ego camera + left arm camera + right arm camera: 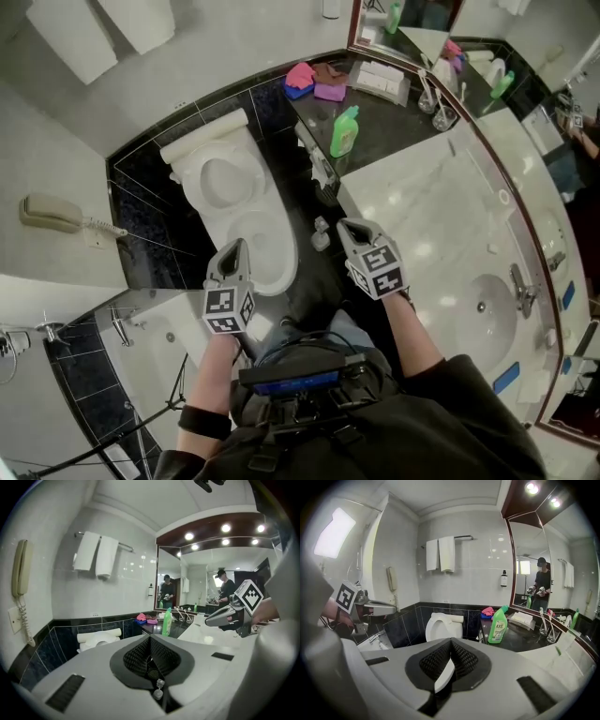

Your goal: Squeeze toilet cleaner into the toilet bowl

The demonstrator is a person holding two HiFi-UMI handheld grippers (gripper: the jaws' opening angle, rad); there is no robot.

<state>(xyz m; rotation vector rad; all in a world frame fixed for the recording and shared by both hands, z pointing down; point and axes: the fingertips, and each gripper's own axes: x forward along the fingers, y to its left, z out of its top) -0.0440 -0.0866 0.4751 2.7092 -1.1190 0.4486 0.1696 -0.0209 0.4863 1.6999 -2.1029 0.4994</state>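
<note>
Black counter (394,120) holds green bottle (344,131) beside toilet (223,180).

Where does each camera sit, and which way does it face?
Head view: on the head, steeply down at toilet, green bottle; forearms, left gripper, right gripper show.
Left gripper view: on left gripper, along shut jaws toward toilet; right gripper at right.
Right gripper view: on right gripper, same heading; left gripper at left.
Shared: toilet and green bottle, all three.

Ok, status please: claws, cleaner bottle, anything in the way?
Left claw, right claw shut, empty. Green bottle upright on counter, untouched. Toilet open. Nothing seen in the way.
</note>
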